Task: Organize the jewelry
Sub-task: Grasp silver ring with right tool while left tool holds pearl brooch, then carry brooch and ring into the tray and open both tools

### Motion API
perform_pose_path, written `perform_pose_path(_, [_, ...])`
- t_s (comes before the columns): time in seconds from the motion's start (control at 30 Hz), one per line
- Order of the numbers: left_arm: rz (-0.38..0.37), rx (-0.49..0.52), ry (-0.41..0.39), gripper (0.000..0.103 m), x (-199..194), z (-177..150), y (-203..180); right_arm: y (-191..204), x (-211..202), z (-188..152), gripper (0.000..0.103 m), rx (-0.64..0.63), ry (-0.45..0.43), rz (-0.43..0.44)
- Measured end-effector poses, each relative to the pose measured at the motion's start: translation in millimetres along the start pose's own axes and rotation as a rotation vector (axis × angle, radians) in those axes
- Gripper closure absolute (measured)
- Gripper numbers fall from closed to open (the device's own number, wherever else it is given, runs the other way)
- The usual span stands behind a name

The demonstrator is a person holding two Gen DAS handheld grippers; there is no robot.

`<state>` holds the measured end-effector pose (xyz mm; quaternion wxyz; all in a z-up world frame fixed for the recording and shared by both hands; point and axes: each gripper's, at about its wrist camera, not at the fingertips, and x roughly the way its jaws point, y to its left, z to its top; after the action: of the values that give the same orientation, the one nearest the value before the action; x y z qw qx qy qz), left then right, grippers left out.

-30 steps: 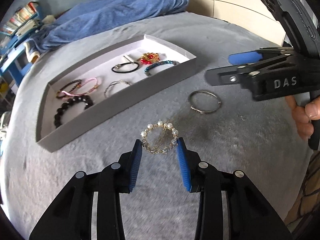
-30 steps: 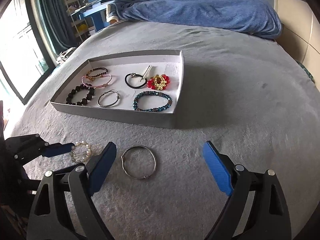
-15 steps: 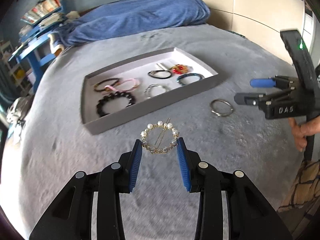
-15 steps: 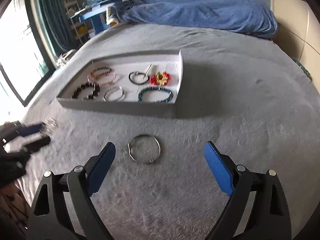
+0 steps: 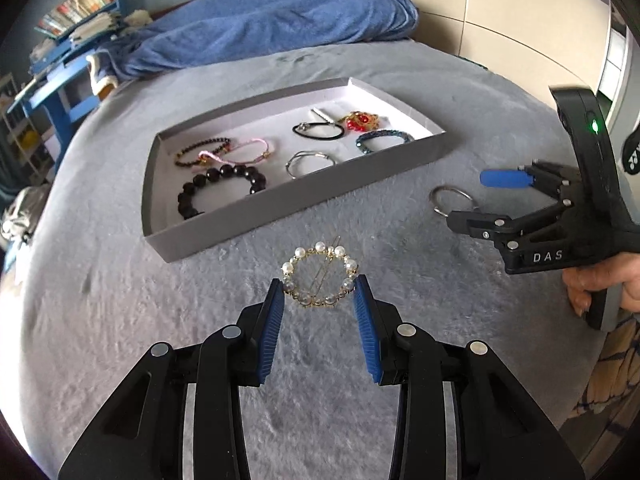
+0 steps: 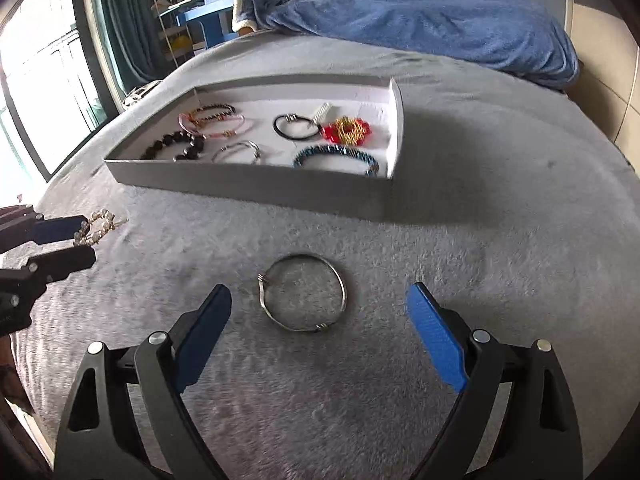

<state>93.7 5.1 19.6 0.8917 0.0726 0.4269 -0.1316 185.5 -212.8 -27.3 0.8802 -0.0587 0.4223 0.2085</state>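
My left gripper (image 5: 319, 289) is shut on a pearl ring hair clip (image 5: 319, 276) and holds it above the grey blanket, in front of the tray; both also show in the right wrist view (image 6: 76, 240), the clip (image 6: 98, 225) at the far left. My right gripper (image 6: 319, 308) is open wide, low over a silver bangle (image 6: 303, 293) that lies on the blanket between its fingers. In the left wrist view the bangle (image 5: 451, 201) lies just left of the right gripper (image 5: 476, 200). A grey tray (image 5: 304, 196) holds several bracelets, a hair tie and a red ornament.
A blue duvet (image 5: 272, 24) lies along the far edge of the bed. A blue desk with shelves (image 5: 60, 80) stands at the far left. A tiled wall (image 5: 500, 20) is at the right, a window (image 6: 40, 92) at the left.
My left gripper has lifted the pearl clip off the blanket and drawn back from the tray. My right gripper has dropped lower and closer around the silver bangle.
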Motion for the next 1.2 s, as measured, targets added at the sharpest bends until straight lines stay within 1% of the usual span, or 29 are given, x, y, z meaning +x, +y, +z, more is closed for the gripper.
perform_pose_path(0.07, [-0.020, -0.029, -0.007, 0.066, 1.2, 3.9, 5.8, 0.1, 3.1, -2.1, 0.021, -0.002, 0.001, -0.001])
perform_pose_path(0.1, [-0.024, -0.035, -0.012, 0.066, 0.3, 6.2, 7.1, 0.6, 3.7, -2.1, 0.026, -0.004, -0.001, -0.002])
perform_pose_path(0.13, [-0.033, -0.041, -0.021, 0.066, -1.2, 10.3, 8.7, 1.2, 4.4, -0.8, 0.030, -0.008, -0.004, -0.004])
perform_pose_path(0.17, [-0.038, -0.045, -0.027, 0.066, -2.1, 13.3, 9.6, 1.7, 5.1, 0.0, 0.036, -0.008, -0.005, -0.007])
perform_pose_path(0.2, [-0.045, -0.049, -0.036, 0.066, -3.8, 19.2, 10.7, 1.6, 6.4, 1.0, 0.044, -0.006, -0.005, -0.011])
perform_pose_path(0.23, [-0.049, -0.048, -0.041, 0.066, -5.0, 23.0, 11.4, 1.9, 7.5, 1.5, 0.048, -0.007, -0.004, -0.012])
perform_pose_path(0.27, [-0.053, -0.045, -0.045, 0.066, -5.9, 27.9, 11.6, 2.4, 8.3, 2.0, 0.057, -0.010, -0.002, -0.010])
perform_pose_path(0.4, [-0.068, -0.025, -0.058, 0.066, -9.8, 51.3, 17.4, 6.7, 3.3, 8.8, 0.057, -0.033, 0.008, 0.011])
perform_pose_path(0.53, [-0.082, -0.055, -0.059, 0.066, -5.5, 68.1, 30.0, 15.0, -14.3, 23.2, 0.057, -0.079, -0.018, 0.030])
perform_pose_path(0.63, [-0.081, -0.084, -0.050, 0.066, 6.4, 80.0, 37.4, 19.7, -25.5, 43.9, 0.057, -0.103, -0.056, 0.040])
perform_pose_path(0.77, [-0.076, -0.096, -0.038, 0.066, 23.4, 95.2, 42.4, 19.4, -25.6, 74.6, 0.057, -0.077, -0.084, 0.062])
perform_pose_path(0.87, [-0.071, -0.103, -0.031, 0.066, 32.9, 102.2, 47.4, 19.4, -15.5, 94.9, 0.057, -0.072, -0.079, 0.066])
perform_pose_path(0.93, [-0.050, -0.088, -0.029, 0.066, 40.0, 105.3, 49.8, 19.1, -5.2, 104.7, 0.057, -0.072, -0.065, 0.069])
perform_pose_path(1.07, [-0.024, -0.063, 0.000, 0.066, 60.4, 108.6, 56.4, 17.4, 14.9, 112.0, 0.057, -0.072, -0.032, 0.068])
perform_pose_path(1.2, [-0.013, -0.058, 0.039, 0.066, 80.7, 107.2, 60.9, 10.9, 37.2, 110.5, 0.057, -0.063, 0.013, 0.066])
